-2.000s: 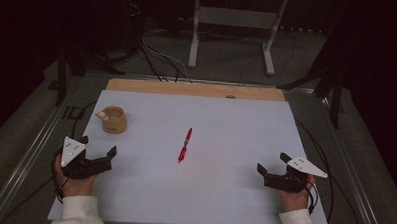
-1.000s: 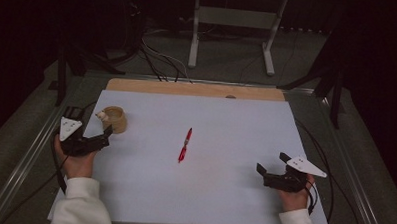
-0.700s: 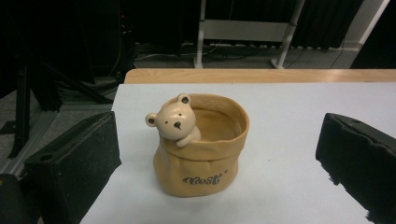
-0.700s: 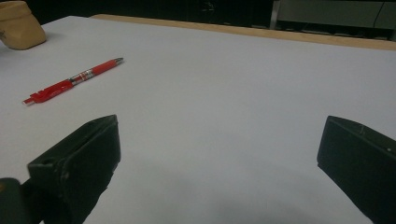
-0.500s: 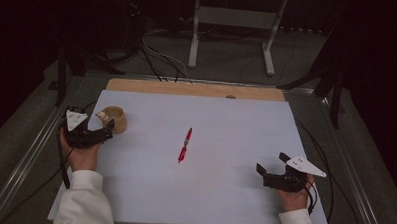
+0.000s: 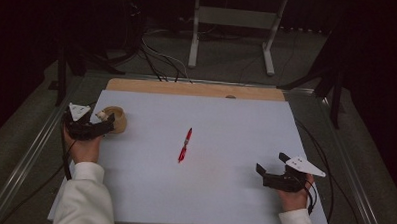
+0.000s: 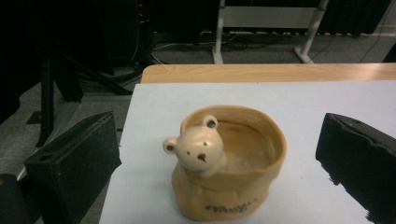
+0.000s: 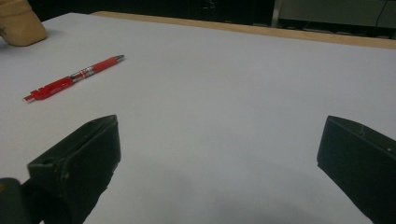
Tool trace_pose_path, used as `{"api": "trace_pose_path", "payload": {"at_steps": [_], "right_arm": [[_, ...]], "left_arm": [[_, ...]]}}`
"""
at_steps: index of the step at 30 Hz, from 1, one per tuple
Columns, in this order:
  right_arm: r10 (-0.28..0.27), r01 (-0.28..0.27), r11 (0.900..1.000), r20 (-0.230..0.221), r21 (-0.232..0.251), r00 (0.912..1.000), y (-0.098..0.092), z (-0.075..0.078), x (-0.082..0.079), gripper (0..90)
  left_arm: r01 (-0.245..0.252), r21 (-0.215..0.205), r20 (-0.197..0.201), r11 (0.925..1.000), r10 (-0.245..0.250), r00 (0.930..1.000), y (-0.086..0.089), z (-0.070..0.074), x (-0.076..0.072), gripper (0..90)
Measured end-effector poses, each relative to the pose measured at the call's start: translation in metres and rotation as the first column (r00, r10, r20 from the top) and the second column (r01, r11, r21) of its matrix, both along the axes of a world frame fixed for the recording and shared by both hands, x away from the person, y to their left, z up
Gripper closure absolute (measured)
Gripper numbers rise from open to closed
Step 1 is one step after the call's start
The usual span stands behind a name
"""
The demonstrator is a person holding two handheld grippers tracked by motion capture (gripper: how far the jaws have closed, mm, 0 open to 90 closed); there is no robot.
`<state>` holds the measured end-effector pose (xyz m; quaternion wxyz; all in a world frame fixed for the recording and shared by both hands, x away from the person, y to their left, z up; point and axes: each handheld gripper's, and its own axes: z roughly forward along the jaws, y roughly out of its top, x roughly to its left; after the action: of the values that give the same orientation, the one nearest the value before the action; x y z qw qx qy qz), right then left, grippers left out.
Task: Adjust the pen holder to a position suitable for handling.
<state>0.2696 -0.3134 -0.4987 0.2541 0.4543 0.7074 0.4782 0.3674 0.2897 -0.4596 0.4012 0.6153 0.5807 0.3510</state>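
The bear pot (image 7: 229,163) looks like glazed ceramic, smooth and softly glossy. The pen (image 8: 74,77) is shiny red plastic with a metal tip. A matt white sheet (image 6: 223,193) covers the table; bare wood (image 6: 187,88) shows along its far edge. Jaw pads look matt black, faintly grainy.

Left gripper (image 6: 98,124) moved up to the bear cup (image 6: 115,119)

Two seconds ago held near the table's front left corner, well short of the bear cup and nearer the person. One second ago carried forward to just beside the cup, on its near left side. Half a second ago drawn closer again, tips almost at the cup's rim. Now set right at the cup on its left side, jaws spread wide with the cup in the gap between them, as seen in the left gripper view (image 7: 219,163); sleeve stretched farther up the table's left edge.
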Motion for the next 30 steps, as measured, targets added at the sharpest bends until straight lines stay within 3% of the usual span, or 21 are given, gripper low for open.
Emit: {"api": "trace_pose_path", "payload": {"at_steps": [7,13,20,30], "right_arm": [[0.001,-0.001,1.0,-0.001,-0.002,1.0,0.0,0.0,0.0,0.0],[0.001,-0.001,1.0,-0.002,-0.002,1.0,0.0,0.0,0.0,0.0],[0.0,0.0,1.0,-0.004,-0.001,1.0,0.0,0.0,0.0,0.0],[0.0,0.0,1.0,-0.004,-0.002,1.0,-0.001,0.0,0.0,0.0]], "left_arm": [[-0.025,0.009,-0.043,0.9996,0.025,0.9987,-0.002,-0.002,0.012,1.6],[-0.05,-0.021,-0.082,0.9986,0.048,0.9955,-0.006,-0.009,0.019,8.4],[-0.094,-0.036,-0.115,0.9949,0.09,0.9894,-0.009,-0.016,0.025,23.4],[-0.117,-0.035,-0.177,0.9925,0.109,0.9782,-0.005,-0.023,0.03,48.4]]}}
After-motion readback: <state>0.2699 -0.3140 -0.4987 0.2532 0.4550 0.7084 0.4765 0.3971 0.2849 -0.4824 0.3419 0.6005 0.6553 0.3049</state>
